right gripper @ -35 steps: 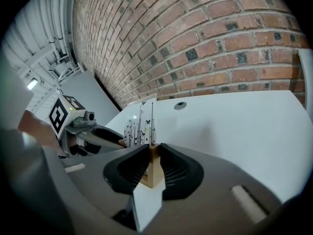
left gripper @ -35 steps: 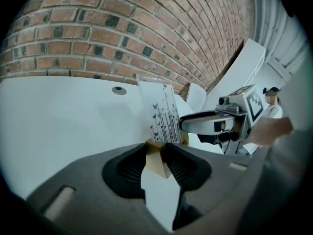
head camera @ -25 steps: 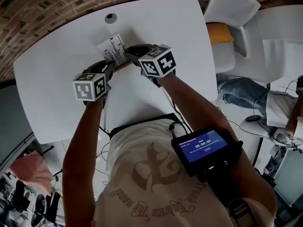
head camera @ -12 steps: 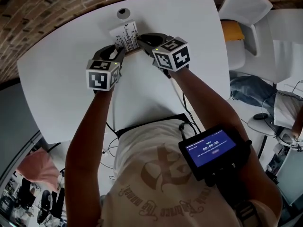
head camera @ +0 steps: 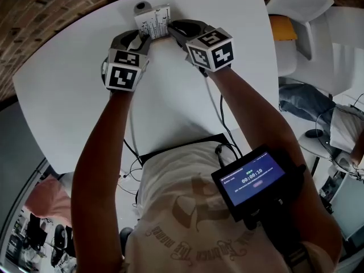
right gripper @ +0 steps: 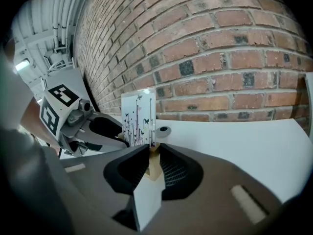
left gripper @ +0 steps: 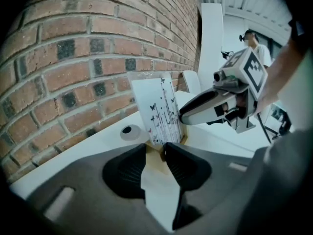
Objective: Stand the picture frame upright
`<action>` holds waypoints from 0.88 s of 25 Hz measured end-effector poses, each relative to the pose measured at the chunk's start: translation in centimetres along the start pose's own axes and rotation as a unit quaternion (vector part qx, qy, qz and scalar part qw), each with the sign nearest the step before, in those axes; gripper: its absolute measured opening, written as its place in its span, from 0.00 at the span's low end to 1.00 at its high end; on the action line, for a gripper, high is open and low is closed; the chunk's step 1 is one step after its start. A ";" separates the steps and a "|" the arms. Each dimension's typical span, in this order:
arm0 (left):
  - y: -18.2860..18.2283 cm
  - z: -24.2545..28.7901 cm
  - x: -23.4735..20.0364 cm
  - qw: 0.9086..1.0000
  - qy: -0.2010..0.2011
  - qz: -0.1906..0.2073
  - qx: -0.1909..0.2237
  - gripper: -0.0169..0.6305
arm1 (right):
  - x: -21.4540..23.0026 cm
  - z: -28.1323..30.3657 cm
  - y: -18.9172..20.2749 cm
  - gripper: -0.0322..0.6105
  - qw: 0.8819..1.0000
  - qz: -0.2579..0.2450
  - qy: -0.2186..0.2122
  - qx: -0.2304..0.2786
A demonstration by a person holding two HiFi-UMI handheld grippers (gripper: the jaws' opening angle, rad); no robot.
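The picture frame [head camera: 153,20], a white print of thin stems and butterflies in a pale wooden rim, stands about upright near the far edge of the white table [head camera: 68,95]. My left gripper [head camera: 145,38] is shut on the frame's lower left corner, and its jaws pinch the wooden rim [left gripper: 156,148]. My right gripper [head camera: 170,28] is shut on the lower right corner [right gripper: 154,148]. In the left gripper view the print [left gripper: 159,109] rises just past the jaws, with the right gripper's finger [left gripper: 205,106] beside it. The right gripper view shows the frame [right gripper: 138,119] edge-on to the brick wall.
A brick wall [right gripper: 220,58] runs close behind the table's far edge. A round cable hole [head camera: 140,7] lies in the table just left of the frame. White chairs, one with a yellow cushion [head camera: 282,28], stand to the right. A small screen [head camera: 249,178] is strapped to the right forearm.
Both grippers have carried the frame farther across the table towards the brick wall. It now stands closer to the cable hole, and both grips are unchanged.
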State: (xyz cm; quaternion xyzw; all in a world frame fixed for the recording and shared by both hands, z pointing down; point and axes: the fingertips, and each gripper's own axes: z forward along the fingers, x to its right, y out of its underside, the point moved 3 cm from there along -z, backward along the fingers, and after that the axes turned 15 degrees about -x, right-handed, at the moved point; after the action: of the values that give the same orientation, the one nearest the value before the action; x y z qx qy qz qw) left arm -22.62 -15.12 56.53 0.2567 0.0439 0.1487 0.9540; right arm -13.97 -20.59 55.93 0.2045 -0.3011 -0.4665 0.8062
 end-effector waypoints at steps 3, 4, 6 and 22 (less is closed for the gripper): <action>-0.7 0.3 -0.1 1.000 -0.011 0.018 0.002 0.23 | 0.6 -0.1 0.0 0.17 1.000 0.002 0.009 0.005; -0.9 0.4 -0.1 1.000 -0.017 0.024 0.004 0.23 | 0.7 -0.2 -0.2 0.17 1.000 0.002 0.011 0.009; -1.3 0.3 -0.1 0.999 -0.031 0.036 0.005 0.23 | 0.8 -0.6 -0.6 0.17 1.000 -0.005 0.018 0.015; -0.9 2.5 -0.5 0.997 -0.065 0.052 -0.004 0.23 | 1.4 0.5 -0.1 0.17 0.999 -0.029 0.038 0.008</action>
State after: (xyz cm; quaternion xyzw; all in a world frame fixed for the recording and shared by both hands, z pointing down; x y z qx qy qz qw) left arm -22.44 -17.23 58.21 0.2635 -0.0322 0.1817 0.9469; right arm -13.78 -21.89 56.65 0.2372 -0.2677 -0.4790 0.8017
